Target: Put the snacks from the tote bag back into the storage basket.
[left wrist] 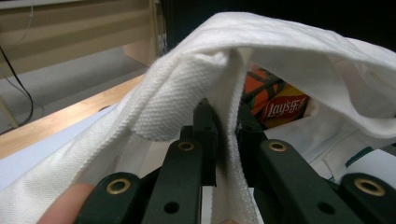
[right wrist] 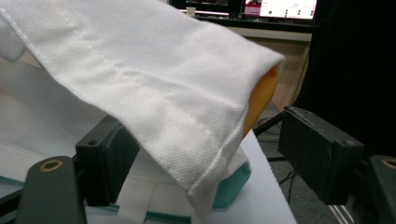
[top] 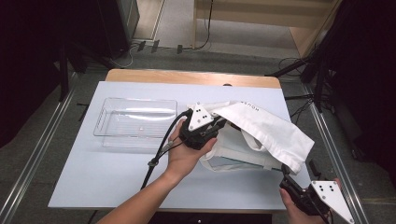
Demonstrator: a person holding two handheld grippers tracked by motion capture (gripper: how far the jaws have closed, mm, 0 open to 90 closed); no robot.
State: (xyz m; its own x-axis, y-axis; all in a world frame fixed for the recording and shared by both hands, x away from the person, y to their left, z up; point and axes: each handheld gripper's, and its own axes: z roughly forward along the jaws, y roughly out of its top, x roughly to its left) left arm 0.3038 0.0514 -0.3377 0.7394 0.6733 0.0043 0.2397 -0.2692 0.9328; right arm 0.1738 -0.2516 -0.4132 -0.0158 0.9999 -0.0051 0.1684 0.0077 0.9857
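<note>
Softly draped, woven white cloth bag (top: 261,128) beside clear ribbed tray (top: 135,122).

A white woven cloth bag (top: 261,130) lies on the right half of the table, its upper side lifted into an arch so the mouth gapes. Teal trim edges its lower layer. Inside, an orange Lay's crisp packet (left wrist: 280,105) shows through the opening.
</note>
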